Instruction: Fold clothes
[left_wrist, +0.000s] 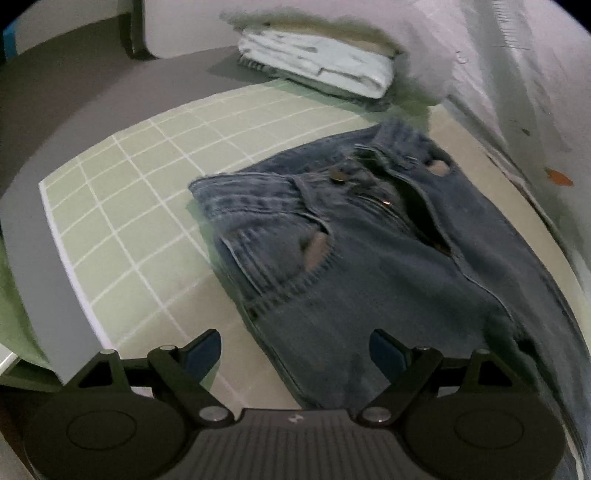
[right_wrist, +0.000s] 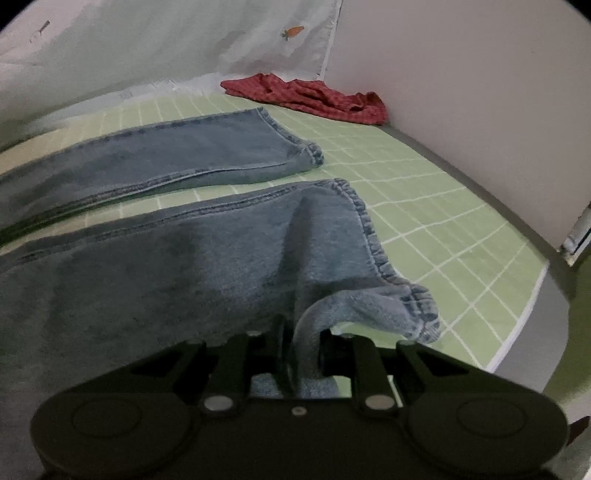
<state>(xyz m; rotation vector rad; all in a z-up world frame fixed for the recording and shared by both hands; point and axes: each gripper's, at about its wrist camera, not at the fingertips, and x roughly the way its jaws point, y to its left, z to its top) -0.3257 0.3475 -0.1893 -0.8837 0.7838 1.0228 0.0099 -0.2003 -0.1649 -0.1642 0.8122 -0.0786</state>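
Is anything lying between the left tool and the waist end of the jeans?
Nothing visible. The left tool is open just above the jeans, with only bare green grid mat beside them. The folded white stack sits well beyond the waistband.

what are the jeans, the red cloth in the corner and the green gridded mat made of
Jeans: blue denim, washed and faded, with contrast stitching, puckered hems and a metal waist button. The right gripper pinches one leg's hem.
Red cloth: thin woven fabric, probably cotton; it lies crumpled in soft folds with a faint check.
Green mat: looks like smooth matte vinyl or rubber, flat with printed white lines; uncertain.
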